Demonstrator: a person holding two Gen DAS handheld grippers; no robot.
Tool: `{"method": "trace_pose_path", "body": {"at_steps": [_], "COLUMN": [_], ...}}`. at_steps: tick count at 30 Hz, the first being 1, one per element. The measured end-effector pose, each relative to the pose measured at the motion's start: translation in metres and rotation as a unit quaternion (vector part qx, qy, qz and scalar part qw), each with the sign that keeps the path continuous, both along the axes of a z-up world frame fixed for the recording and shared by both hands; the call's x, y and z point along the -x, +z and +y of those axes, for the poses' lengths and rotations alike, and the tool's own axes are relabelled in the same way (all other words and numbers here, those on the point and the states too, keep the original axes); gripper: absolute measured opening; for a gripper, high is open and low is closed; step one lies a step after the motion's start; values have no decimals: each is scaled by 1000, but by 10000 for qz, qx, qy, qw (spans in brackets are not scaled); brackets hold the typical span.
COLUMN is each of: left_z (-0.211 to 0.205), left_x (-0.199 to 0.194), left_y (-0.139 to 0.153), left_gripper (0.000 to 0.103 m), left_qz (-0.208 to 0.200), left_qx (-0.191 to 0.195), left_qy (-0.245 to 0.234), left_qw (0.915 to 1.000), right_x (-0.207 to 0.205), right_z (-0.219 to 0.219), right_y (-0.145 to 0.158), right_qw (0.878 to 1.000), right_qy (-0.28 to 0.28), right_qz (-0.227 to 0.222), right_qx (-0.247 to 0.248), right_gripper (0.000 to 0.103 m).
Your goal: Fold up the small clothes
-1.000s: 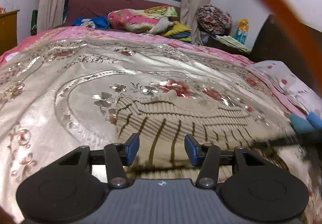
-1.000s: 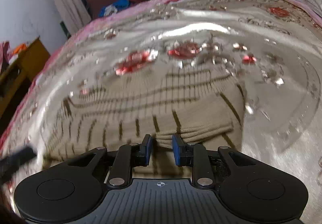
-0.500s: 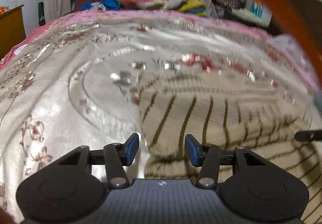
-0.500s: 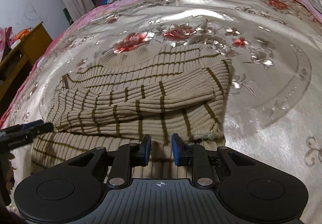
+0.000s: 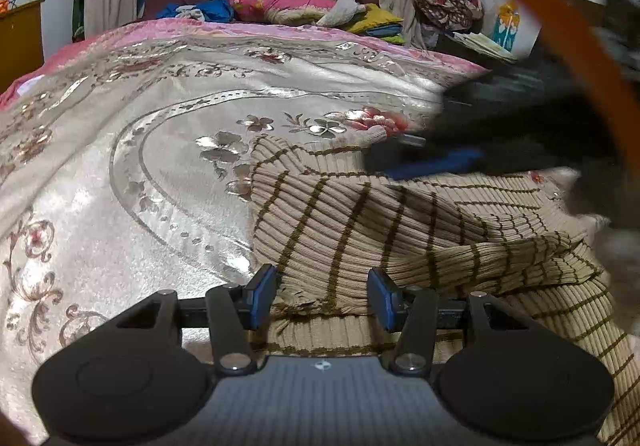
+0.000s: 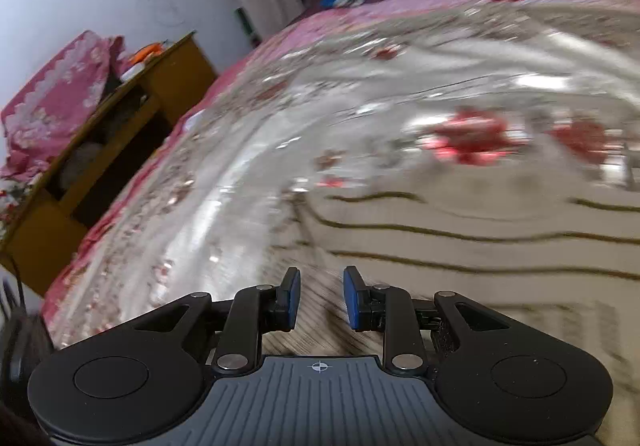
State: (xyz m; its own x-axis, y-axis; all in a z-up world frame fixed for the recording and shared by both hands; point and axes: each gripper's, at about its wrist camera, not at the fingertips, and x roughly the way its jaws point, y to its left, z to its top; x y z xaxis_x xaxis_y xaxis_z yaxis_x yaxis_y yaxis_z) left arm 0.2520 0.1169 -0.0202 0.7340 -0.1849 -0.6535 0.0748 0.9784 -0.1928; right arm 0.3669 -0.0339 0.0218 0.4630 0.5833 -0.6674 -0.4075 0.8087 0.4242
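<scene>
A beige ribbed sweater with brown stripes (image 5: 360,221) lies on the shiny floral bedspread (image 5: 140,149), one sleeve folded across its body. My left gripper (image 5: 322,292) is open and empty, low over the sweater's near left hem. My right gripper (image 6: 319,296) is open a little and empty, over the sweater's left part (image 6: 480,246); this view is motion-blurred. The right gripper also shows in the left wrist view (image 5: 436,161) as a dark blur above the sweater's collar.
Pillows and piled clothes (image 5: 304,1) lie at the head of the bed. A wooden cabinet (image 6: 100,149) stands beside the bed on the left. An orange strap (image 5: 560,33) crosses the left wrist view at upper right.
The right gripper has swung up and leftward over the sweater toward its collar, opening slightly. The left gripper has shifted left along the near hem and stays open.
</scene>
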Motion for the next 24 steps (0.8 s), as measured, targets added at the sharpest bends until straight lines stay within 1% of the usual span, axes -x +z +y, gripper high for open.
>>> {"method": "trace_pose_path", "body": {"at_steps": [1,3,5,7,8,9,10,11,12,14,17,18,19,20,21,24], "left_z": [0,2,5,5,4,4,3,2,2,0,-4,-5,-5,-6,-5,-4], "left_x": [0,0,0,1,1,0,0,0,0,0,0,-1,-1,-1,-2,-4], "left_y": [-1,-5,-7,-7,-7,-8,-8,-8,-9,-9,-9,-8,-8,-7,-7,-3], "left_gripper": [55,56,56,56,56,56,56,56,56,56,56,56,57,56,56,56], "left_qz": [-3,6,-18,-41,-50,-60,-66,-73,-81,-86,-62,-54,-46,-31,-6,88], "left_qx": [6,45,137,149,130,107,82,52,22,-45,-141,-175,-207,-224,-225,-161], "left_qy": [7,28,44,36,21,5,-9,-25,-42,-59,-57,-65,-75,-84,-87,-55], "left_qw": [10000,10000,9999,9999,9999,9999,9999,10000,10000,9999,9999,9998,9997,9997,9997,9998], "right_x": [-7,-15,-23,-27,-27,-27,-28,-29,-31,-34,-44,-47,-48,-46,-44,-34], "right_z": [14,34,46,53,55,57,60,61,61,60,61,63,65,65,64,45], "right_y": [-3,-7,-15,-22,-25,-28,-29,-30,-29,-26,-28,-31,-35,-37,-36,-23], "right_qw": [9999,9995,9993,9988,9983,9978,9975,9973,9974,9974,9972,9967,9964,9963,9966,9984], "right_qy": [106,191,248,323,350,371,373,342,295,91,-156,-178,-177,-193,-251,-387], "right_qz": [-35,-144,-50,105,142,153,138,133,110,-61,-47,2,103,141,102,61], "right_qx": [18,203,285,355,446,531,588,641,652,718,730,786,822,827,784,406], "right_gripper": [25,27,28,28,25,16,10,6,6,5,5,8,13,13,13,14]}}
